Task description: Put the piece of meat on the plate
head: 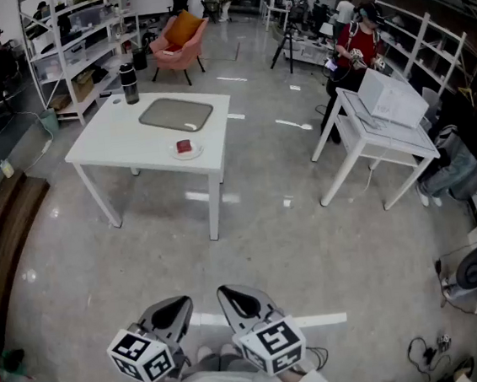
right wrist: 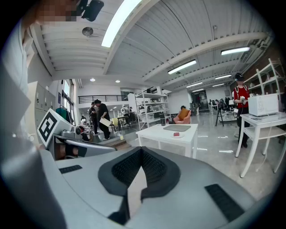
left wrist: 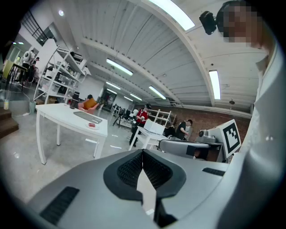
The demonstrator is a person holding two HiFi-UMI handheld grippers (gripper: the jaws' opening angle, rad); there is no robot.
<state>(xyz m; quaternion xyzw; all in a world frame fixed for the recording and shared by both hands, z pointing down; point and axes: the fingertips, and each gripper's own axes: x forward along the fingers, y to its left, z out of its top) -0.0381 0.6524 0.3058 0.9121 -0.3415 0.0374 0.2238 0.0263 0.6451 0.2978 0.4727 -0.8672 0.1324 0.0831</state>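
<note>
A red piece of meat (head: 184, 146) lies on a small white plate (head: 175, 153) near the front right of a white table (head: 115, 144), far ahead of me. It shows small in the left gripper view (left wrist: 92, 125) and the right gripper view (right wrist: 177, 133). My left gripper (head: 183, 304) and right gripper (head: 226, 293) are held side by side close to my body, over the floor, well short of the table. Both are shut with nothing in them, their pads meeting at the tips (left wrist: 143, 152) (right wrist: 142, 150).
A grey tray (head: 176, 113) and a black bottle (head: 129, 83) also stand on the table. A second white table (head: 385, 136) is at the right, with a person in red (head: 359, 46) behind it. Shelves (head: 79, 41), a pink armchair (head: 179, 44) and floor cables (head: 425, 349) are around.
</note>
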